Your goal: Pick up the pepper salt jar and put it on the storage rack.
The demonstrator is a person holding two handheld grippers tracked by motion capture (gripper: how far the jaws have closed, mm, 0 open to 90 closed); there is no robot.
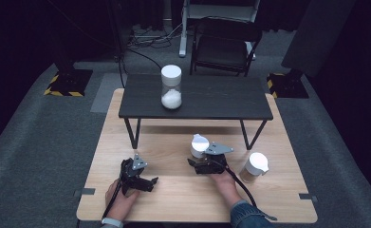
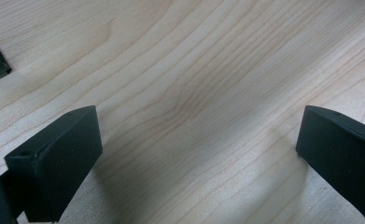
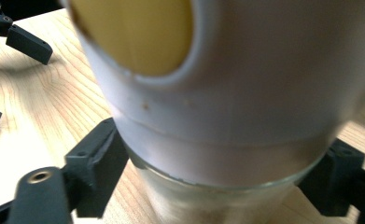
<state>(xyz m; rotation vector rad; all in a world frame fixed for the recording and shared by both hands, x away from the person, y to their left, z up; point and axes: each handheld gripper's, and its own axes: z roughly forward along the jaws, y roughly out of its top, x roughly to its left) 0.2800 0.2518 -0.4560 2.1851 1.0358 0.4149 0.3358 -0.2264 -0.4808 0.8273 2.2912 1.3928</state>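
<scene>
A glass jar with a white lid (image 1: pixel 199 145) stands tilted on the light wooden tabletop (image 1: pixel 183 190), with my right gripper (image 1: pixel 199 160) shut on its glass body. In the right gripper view the jar (image 3: pixel 245 93) looms close. Its lid has a round opening that shows yellow, and a black jaw presses each side of the glass below the lid, where my right gripper (image 3: pixel 217 182) holds it. My left gripper (image 1: pixel 147 183) rests low over the wood at the front left. It stands open (image 2: pixel 199 140) with only bare wood grain between its jaws.
A second white-lidded jar (image 1: pixel 255 167) with brownish contents stands just right of the right hand. A low black table (image 1: pixel 211 97) sits on the far half of the board and carries a jar of white powder (image 1: pixel 171 87). A black chair (image 1: pixel 226 45) stands behind.
</scene>
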